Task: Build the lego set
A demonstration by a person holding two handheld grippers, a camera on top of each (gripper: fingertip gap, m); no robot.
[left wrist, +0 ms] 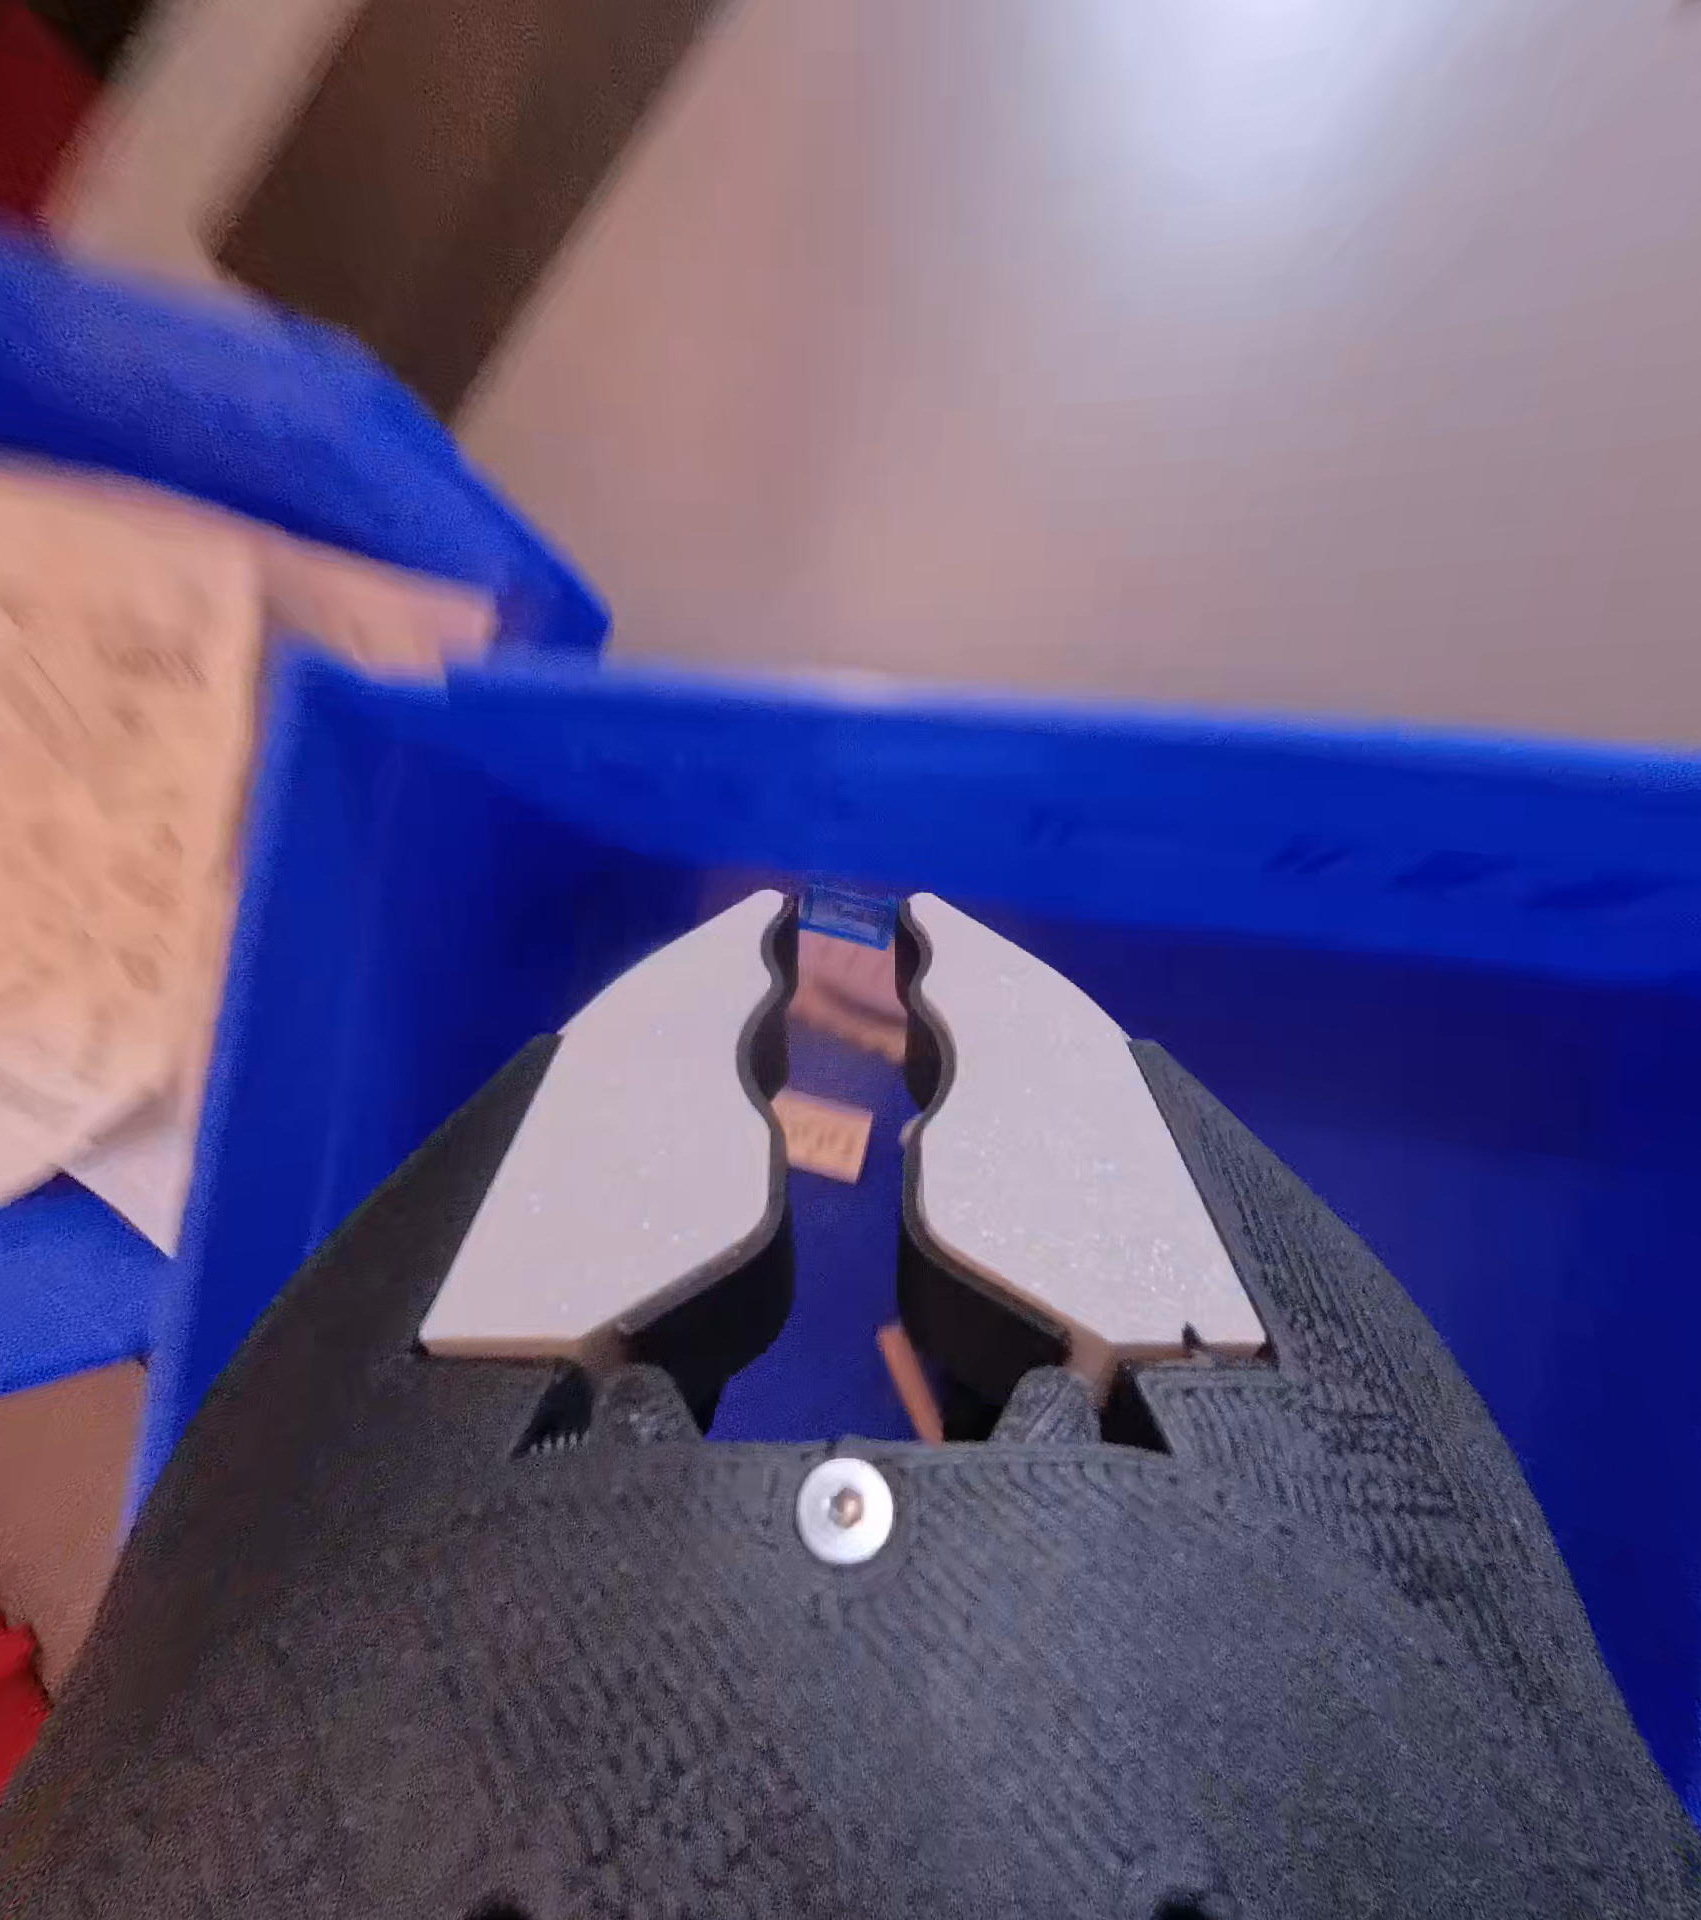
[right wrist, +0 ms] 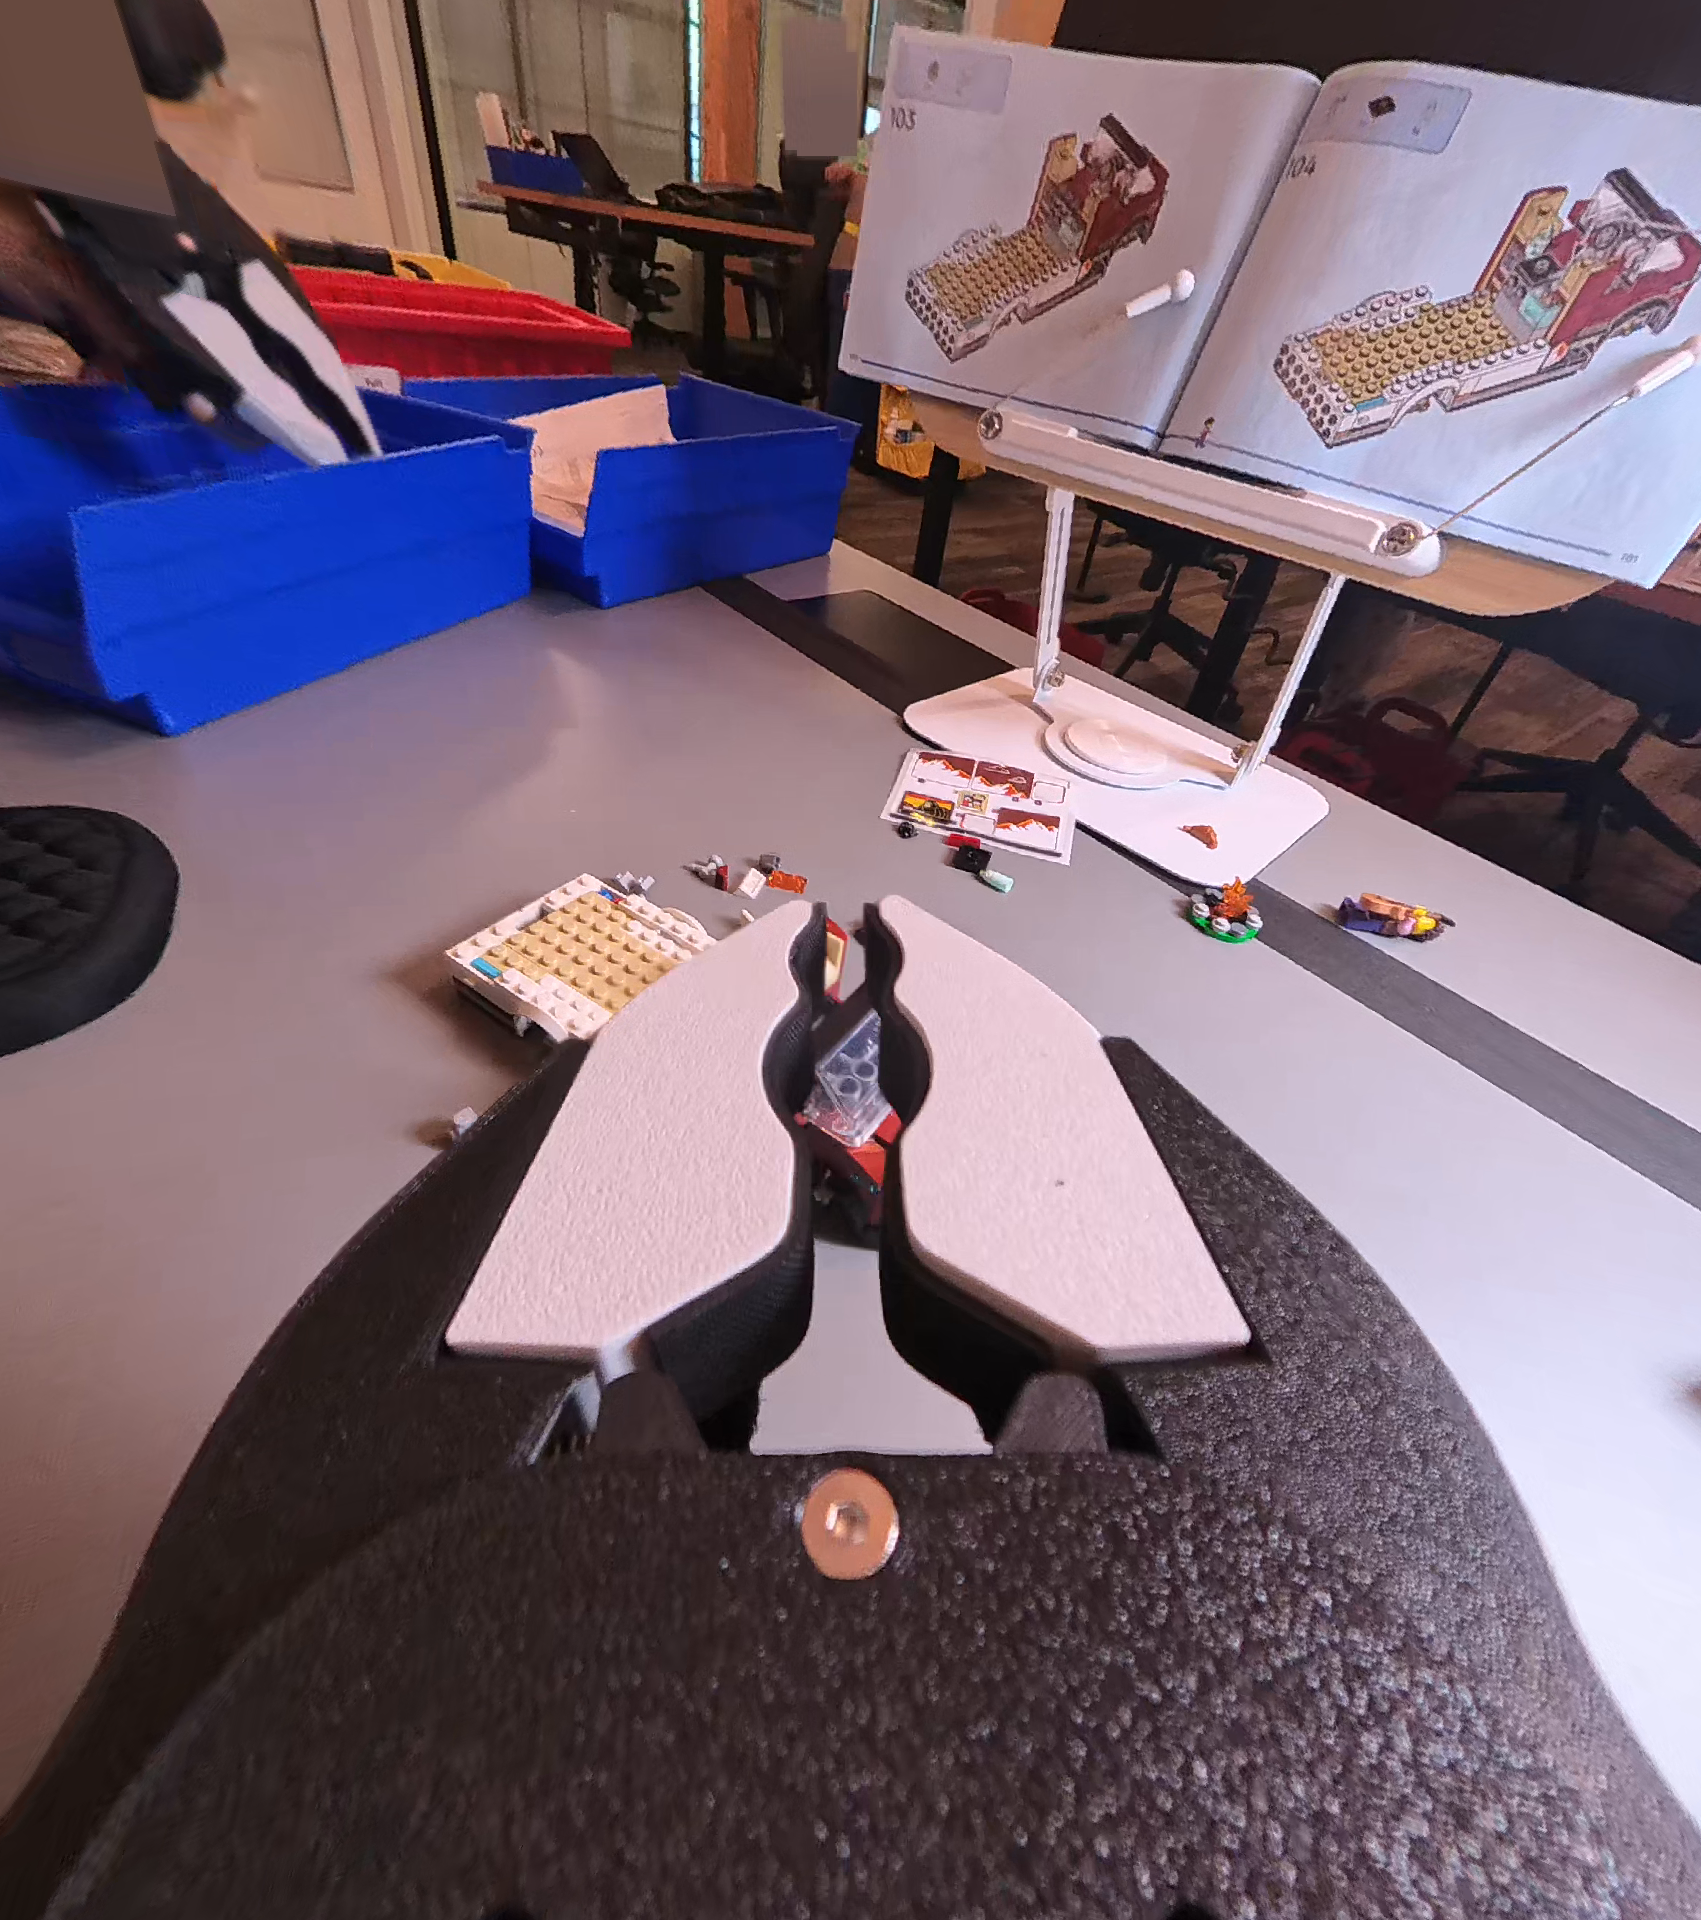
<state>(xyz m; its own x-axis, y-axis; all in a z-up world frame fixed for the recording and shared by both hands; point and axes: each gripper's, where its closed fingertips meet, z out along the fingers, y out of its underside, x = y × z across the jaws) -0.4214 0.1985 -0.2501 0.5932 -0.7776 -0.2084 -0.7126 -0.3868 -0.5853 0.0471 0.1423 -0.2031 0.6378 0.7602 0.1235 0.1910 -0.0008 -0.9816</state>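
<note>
Plainly turns on where the piece sits relative to the model. Up by the far left edge of the bench point(right wrist: 534, 727), inside the blue bin point(right wrist: 202, 582), pinches a small translucent blue piece point(left wrist: 846, 923) in the left tool point(left wrist: 846, 914), jaws nearly together, the piece caught crosswise at the very tips, just below the bin's far wall. Shows a few tan bits loose on the bin floor beneath, blurred. Meanwhile clamps the right tool point(right wrist: 846, 914) narrowly on the red cab end of the vehicle build point(right wrist: 576, 961) at mid-bench, a clear studded part visible between the jaws. Lies with its long axis running from that grip away and to the left, tan studded bed outermost, so presents the bed end toward the bin. Puts the left tool well apart from the build, with bare bench between. Probably calls for lifting clear of the bin wall first, then crossing rightward and toward the near edge to reach the model. Risks dropping so slight a piece, held only at the tips. Cannot tell from the open instruction booklet point(right wrist: 1345, 260) on its stand at the far right where the piece belongs.
</note>
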